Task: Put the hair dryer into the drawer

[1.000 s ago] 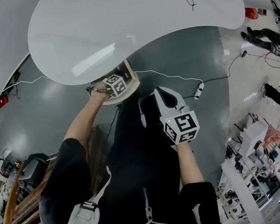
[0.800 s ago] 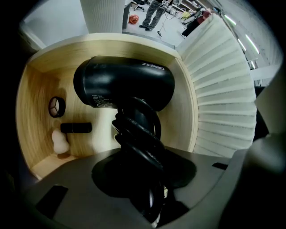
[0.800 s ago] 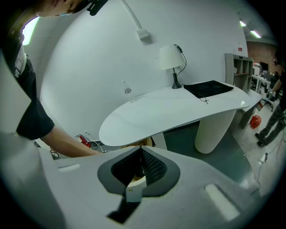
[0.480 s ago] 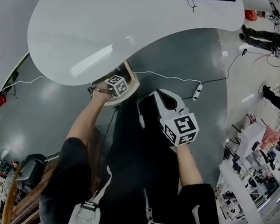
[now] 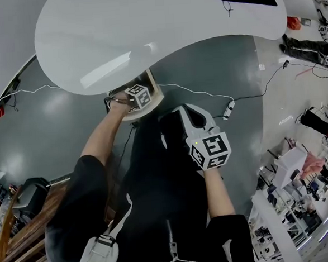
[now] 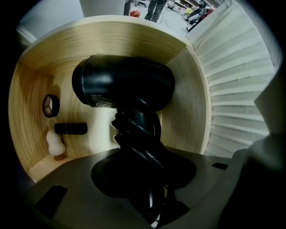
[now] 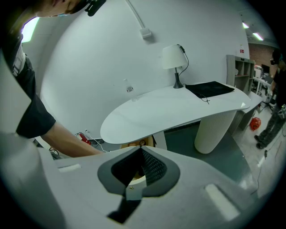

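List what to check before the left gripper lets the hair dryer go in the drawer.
1. Hair dryer inside the drawer walls: ok.
2. Left gripper fingers closed on the handle wrapped in cord: ok.
3. Dryer apart from the ring, black tube and white piece at the drawer's left: ok.
4. Dryer resting on the drawer floor: cannot tell.
5. Right gripper empty, away from the drawer: ok.

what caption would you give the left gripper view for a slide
Left hand-held gripper holding a black hair dryer by its cord-wrapped handle inside a wooden drawer.
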Tool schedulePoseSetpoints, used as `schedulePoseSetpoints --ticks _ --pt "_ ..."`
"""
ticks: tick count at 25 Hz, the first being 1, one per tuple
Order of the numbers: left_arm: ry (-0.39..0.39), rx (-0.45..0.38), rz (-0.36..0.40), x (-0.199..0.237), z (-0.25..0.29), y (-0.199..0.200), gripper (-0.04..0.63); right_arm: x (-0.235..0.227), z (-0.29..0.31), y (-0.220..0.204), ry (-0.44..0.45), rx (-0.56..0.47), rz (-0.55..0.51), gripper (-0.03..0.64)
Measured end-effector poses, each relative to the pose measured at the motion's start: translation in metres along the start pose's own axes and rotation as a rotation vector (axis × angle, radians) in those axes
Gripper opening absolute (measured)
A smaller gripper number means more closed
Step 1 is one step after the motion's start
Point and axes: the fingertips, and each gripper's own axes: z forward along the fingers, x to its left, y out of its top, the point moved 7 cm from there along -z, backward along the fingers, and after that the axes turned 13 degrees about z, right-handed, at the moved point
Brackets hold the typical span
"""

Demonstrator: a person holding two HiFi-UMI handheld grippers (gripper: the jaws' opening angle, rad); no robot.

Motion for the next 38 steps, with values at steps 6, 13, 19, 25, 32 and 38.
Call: schedulePoseSetpoints --ticks 6,13,19,25,32,38 --pt "0.032 0.008 0.013 0.0 -0.003 0.0 0.185 0.001 -0.006 0.003 0.013 -0.01 -0.021 0.003" --pt "0.105 -0.049 -0.031 -0.001 -0.029 -0.006 0.204 0.001 -0.016 0.007 0.042 -0.035 -0.05 0.003" --pt "0.16 -0.146 -0.133 -0.004 -0.068 -0.008 0.204 -0.003 -0.028 0.016 0.103 -0.057 -0.087 0.003" --pt "0.196 -0.234 -0.198 -0.016 -0.109 -0.006 0.204 -0.001 -0.038 0.027 0.154 -0.068 -0.14 0.003" --pt "0.297 -0.393 -0.257 -0.044 -0.164 -0.012 0.062 0.004 -0.048 0.036 0.196 -0.082 -0.214 0.003" --pt "0.313 -0.569 -0.383 -0.072 -0.211 -0.023 0.021 0.006 -0.057 0.048 0.22 -0.12 -0.267 0.003"
